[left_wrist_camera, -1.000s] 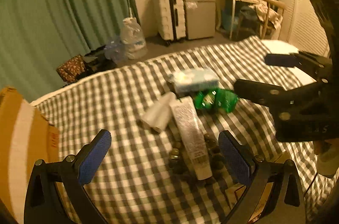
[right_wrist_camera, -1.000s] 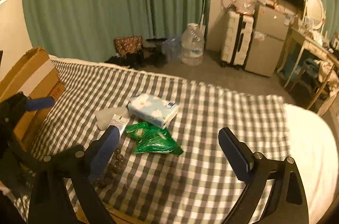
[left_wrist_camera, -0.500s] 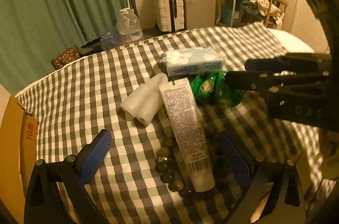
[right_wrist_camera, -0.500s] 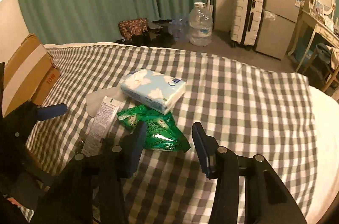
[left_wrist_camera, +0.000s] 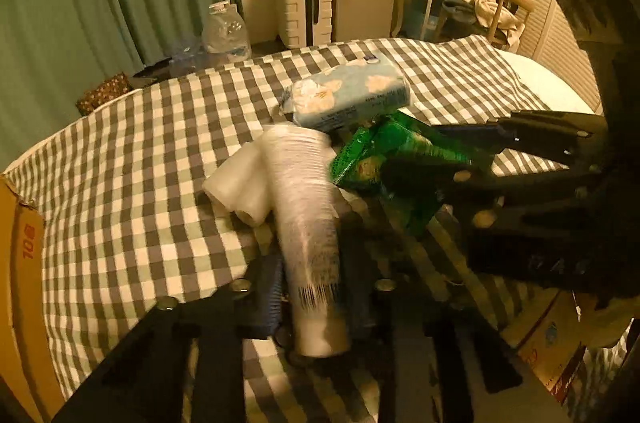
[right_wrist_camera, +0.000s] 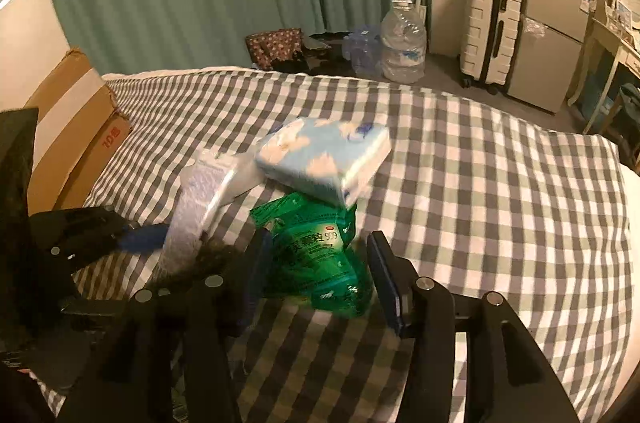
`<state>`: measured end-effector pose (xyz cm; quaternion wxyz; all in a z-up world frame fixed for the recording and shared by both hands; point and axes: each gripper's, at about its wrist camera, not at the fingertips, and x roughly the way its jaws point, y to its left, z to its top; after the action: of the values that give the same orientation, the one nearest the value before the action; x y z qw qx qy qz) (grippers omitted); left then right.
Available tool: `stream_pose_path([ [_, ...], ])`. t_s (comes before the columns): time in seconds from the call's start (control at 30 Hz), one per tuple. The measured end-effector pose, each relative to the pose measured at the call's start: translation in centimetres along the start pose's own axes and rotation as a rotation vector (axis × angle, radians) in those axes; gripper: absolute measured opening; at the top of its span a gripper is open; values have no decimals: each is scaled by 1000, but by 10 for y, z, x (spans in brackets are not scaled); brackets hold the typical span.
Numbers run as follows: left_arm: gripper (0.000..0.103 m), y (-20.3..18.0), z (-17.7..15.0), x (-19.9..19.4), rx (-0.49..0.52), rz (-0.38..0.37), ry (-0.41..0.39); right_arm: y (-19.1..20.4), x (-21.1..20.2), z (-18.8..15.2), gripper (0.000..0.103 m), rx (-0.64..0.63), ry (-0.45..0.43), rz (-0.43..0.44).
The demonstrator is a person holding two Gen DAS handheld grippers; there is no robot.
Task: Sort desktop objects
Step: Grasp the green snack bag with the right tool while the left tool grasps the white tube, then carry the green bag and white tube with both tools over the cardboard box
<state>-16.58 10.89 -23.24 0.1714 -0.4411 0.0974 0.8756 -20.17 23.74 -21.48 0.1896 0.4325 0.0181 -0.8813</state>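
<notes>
1. The tissue pack [right_wrist_camera: 324, 159], pale blue with white blotches, is the largest item. It lies at the far side of the pile on the checked bedspread [right_wrist_camera: 500, 183], its near edge resting on the green packet. It looks soft, light and squashy in a slick wrapper, so gripping across its short sides should hold best.

2. The white tube [left_wrist_camera: 308, 231] lies pointing near-to-far, left of centre. The left gripper [left_wrist_camera: 316, 287] has just been closing, and its pads now clamp the tube's lower body near the cap end. The tube is probably half-soft and smooth; a hold near the stiffer cap shoulder should slip less than one on the flat crimped tail.

3. The green packet [right_wrist_camera: 320, 259] sits just right of the tube. The right gripper [right_wrist_camera: 316, 279] straddles it, jaws part-closed after a slight reopening; the left pad touches the film, while the right one seems just clear. The crinkly, light film will likely deform and slide, so pinch the bunched middle.

4. The rolled white bag [left_wrist_camera: 240, 187] lies touching the tube's left side; it looks limp and very light.
</notes>
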Motion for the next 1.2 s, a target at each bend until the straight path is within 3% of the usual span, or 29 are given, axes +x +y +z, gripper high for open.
stream_pose_path([
  [0.13, 24, 12, 2, -7, -43, 2, -6, 10, 3, -3, 48, -34, 26, -3],
  [0.17, 24, 13, 3, -9, -49, 5, -12, 10, 3, -4, 46, -37, 29, -4],
  [0.2, 24, 15, 5, -12, -53, 9, -19, 10, 3, -4, 34, -34, 32, 8],
  [0.3, 24, 16, 9, -20, -53, 13, -38, 14, -1, -5, 30, -52, 42, 9],
  [0.5, 24, 14, 18, -35, -43, 22, -75, 16, -11, -3, 29, -65, 21, -31],
  [0.8, 24, 23, 31, -57, -61, 40, -135, 8, -44, 8, 29, -22, -77, -90],
  [1.2, 24, 35, 51, -114, -82, 54, -258, 17, -102, 15, 29, 24, -202, -123],
])
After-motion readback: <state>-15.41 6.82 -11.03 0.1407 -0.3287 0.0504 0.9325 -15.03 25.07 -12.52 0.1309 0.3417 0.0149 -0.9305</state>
